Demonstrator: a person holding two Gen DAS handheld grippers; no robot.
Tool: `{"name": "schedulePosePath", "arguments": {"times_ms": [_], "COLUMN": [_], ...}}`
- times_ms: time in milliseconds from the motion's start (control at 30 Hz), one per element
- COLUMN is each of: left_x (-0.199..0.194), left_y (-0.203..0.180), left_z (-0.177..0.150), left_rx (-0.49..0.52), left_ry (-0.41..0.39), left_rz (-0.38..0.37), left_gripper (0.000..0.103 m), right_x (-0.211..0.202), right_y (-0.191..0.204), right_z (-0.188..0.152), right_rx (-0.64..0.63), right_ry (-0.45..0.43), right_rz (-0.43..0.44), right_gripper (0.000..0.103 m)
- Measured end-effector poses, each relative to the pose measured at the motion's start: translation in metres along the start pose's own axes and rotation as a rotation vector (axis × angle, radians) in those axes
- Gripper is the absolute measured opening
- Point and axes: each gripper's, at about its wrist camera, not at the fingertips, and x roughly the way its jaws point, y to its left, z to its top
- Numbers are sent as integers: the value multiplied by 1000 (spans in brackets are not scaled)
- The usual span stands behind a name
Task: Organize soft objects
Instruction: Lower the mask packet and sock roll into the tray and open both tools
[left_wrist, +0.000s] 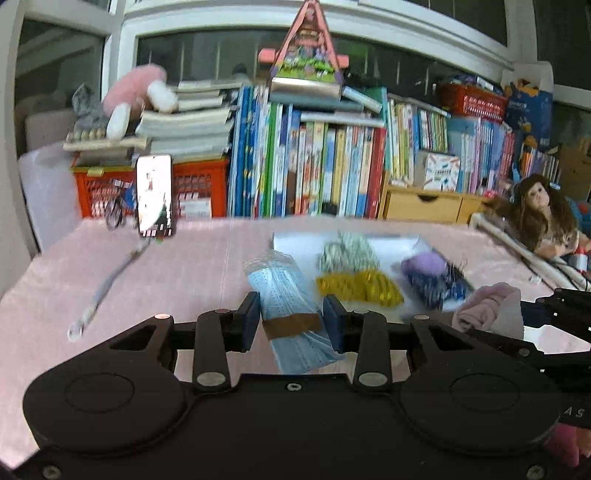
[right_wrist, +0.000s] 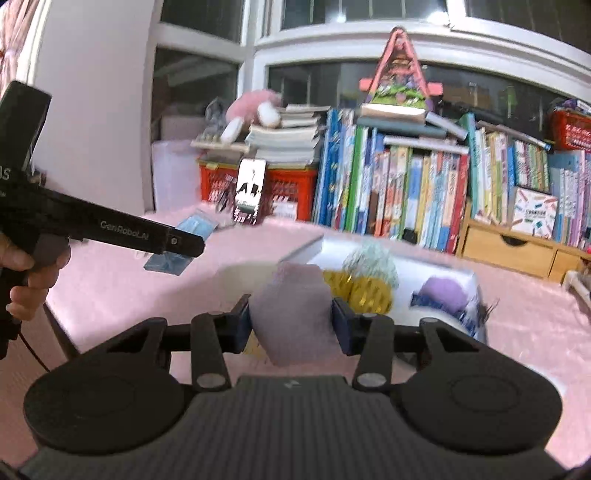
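- The white tray (left_wrist: 391, 245), the landmark here, is smeared by motion in both views; its rim cannot be traced cleanly
- Inside it, the gold bundle (left_wrist: 360, 286), the pale green one (left_wrist: 347, 249) behind it and the purple and dark blue pile (left_wrist: 434, 275) at its right end are too blurred to identify
- The pack of blue masks (left_wrist: 291, 295) left of the tray is partly hidden by the left gripper (left_wrist: 291, 317) body
- In the right wrist view the pinkish cloth (right_wrist: 295, 314) covers the tray's near left corner
- The doll (left_wrist: 543, 214) right of the tray is cut off below
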Motion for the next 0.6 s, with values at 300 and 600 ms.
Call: {"name": "schedulePosePath", "arguments": {"times_ms": [300,600], "left_x": [51,148], "left_y": [-19,-25], "left_z": [55,88], "left_rx": [26,-45], "left_ry": [51,252], "left_rz": [-76,-136], "left_gripper": [35,35], "right_x": [24,71], "right_y": [-43,-88], "right_z": [35,59], "right_rx": [21,61], "right_ry": [28,129], "right_rz": [-68,-107], "right_gripper": [50,50]}}
